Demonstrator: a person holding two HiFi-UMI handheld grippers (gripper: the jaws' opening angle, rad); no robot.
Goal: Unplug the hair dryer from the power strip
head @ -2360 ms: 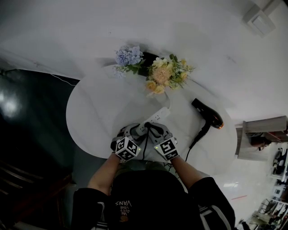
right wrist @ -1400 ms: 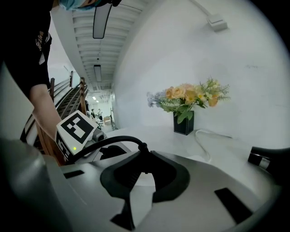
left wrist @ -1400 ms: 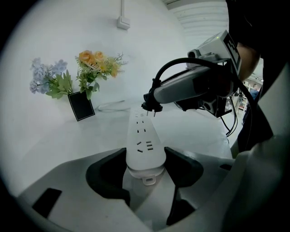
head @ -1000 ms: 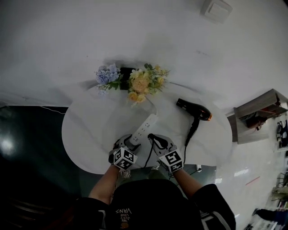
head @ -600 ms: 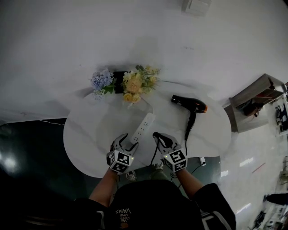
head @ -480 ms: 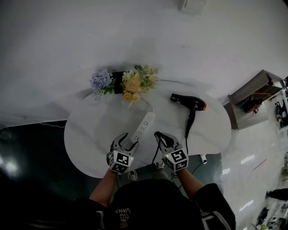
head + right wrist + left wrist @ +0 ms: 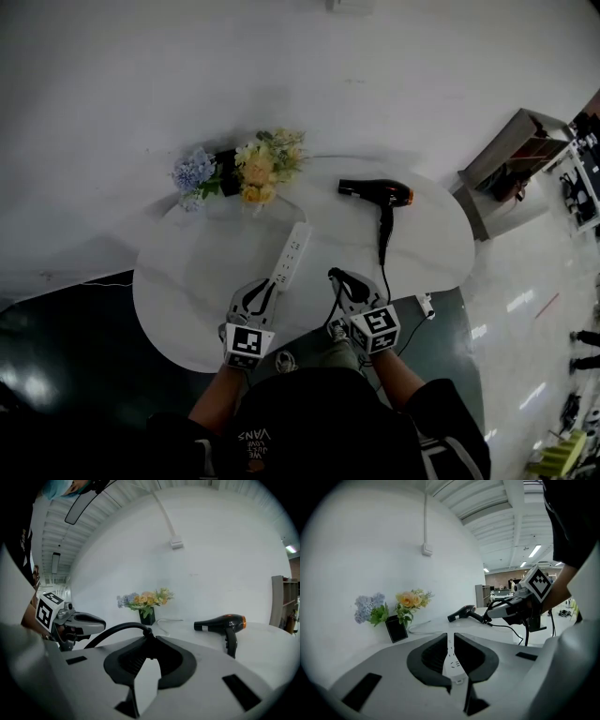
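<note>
White wall is seen behind a round white tabletop (image 7: 187, 281). Near its far right edge the hair dryer (image 7: 380, 194) is laid, well apart from the power strip (image 7: 292, 251) in the middle. The black plug (image 7: 148, 634) is clamped in the right claw (image 7: 339, 278), off the strip, near the front edge. The left claw (image 7: 262, 291) is being closed with nothing in it. The plug is judged small, hard and light, so its body should be held, not the bendy cord (image 7: 382, 253). The strip looks light and could be dragged.
</note>
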